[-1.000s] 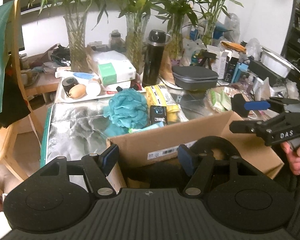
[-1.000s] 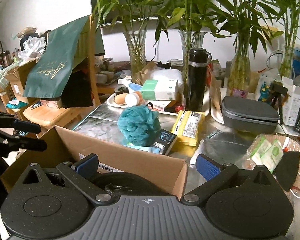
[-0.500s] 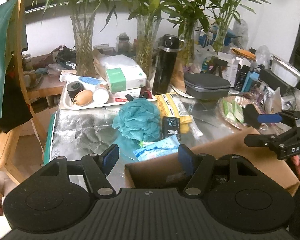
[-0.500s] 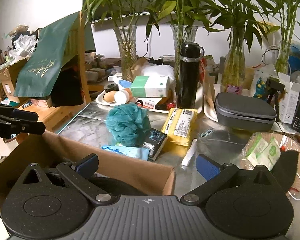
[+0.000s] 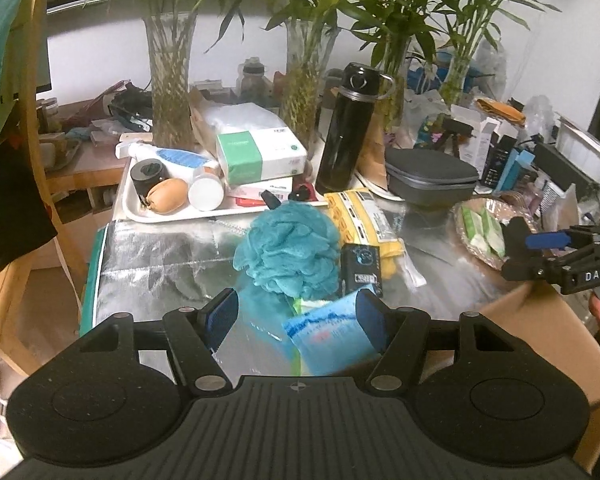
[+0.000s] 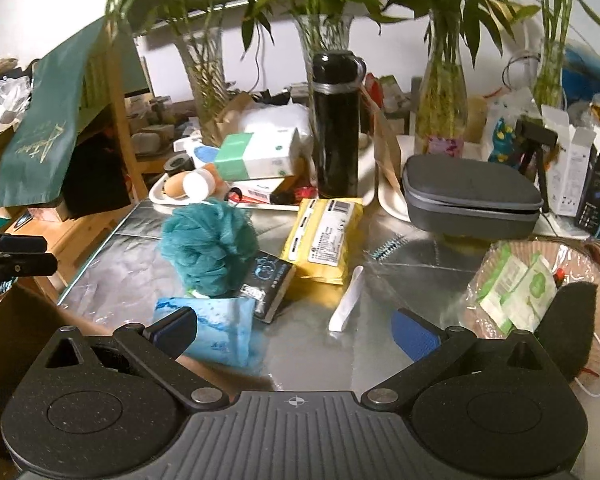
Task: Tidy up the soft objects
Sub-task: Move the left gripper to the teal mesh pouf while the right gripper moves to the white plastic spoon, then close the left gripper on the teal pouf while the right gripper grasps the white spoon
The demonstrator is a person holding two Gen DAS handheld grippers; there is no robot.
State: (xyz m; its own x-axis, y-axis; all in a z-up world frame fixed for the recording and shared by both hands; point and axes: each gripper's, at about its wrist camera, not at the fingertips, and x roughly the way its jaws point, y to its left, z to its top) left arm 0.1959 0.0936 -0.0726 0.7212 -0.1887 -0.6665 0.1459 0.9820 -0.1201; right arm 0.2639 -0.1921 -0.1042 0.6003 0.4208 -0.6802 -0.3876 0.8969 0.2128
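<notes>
Both grippers hang above the foil-covered table (image 5: 148,256) with jaws spread wide, gripping nothing. The left gripper (image 5: 298,316) and right gripper (image 6: 294,330) face a teal bath pouf (image 5: 288,250), which touches a blue tissue pack (image 6: 214,330) lying just beside it.

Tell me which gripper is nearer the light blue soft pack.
Left. The left gripper frames the light blue pack between its open fingers. The right gripper is open too, with the pack by its left finger.

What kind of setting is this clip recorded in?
Probably a lived-in home room: a cluttered table with bamboo in glass vases, a tissue box, a black flask and a teal bath pouf.
</notes>
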